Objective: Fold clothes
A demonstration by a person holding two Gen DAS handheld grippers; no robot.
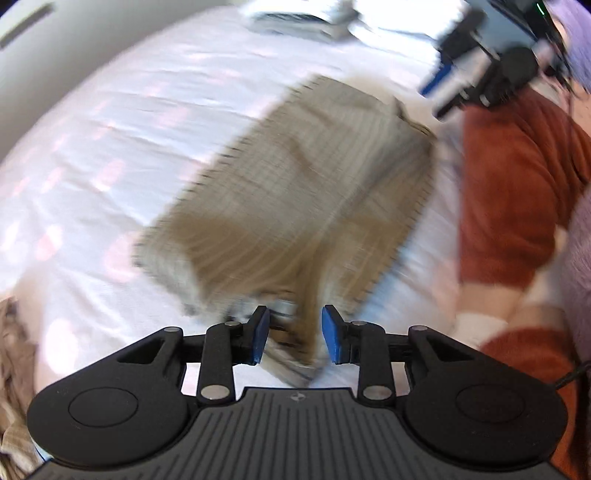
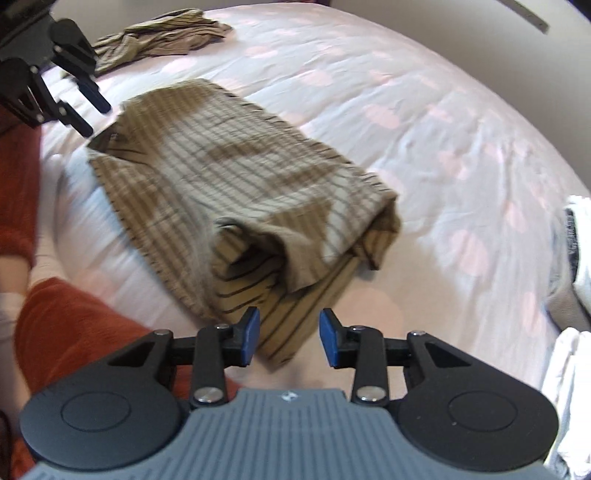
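Note:
A tan striped garment [image 1: 295, 192] lies partly folded on the bed [image 1: 129, 122]; it also shows in the right wrist view [image 2: 236, 177], with one end rolled over near my right gripper. My left gripper [image 1: 295, 338] is open and empty, just above the garment's near edge. My right gripper [image 2: 290, 338] is open and empty, over the garment's near corner. The left gripper also shows in the right wrist view [image 2: 86, 107], open, at the garment's far left corner. The right gripper shows blurred in the left wrist view [image 1: 443, 92].
A second crumpled striped garment [image 2: 162, 33] lies at the far end of the bed. Folded white and grey clothes [image 2: 576, 258] are stacked at the right edge. The person's rust-red sleeve [image 1: 517, 192] is at the right.

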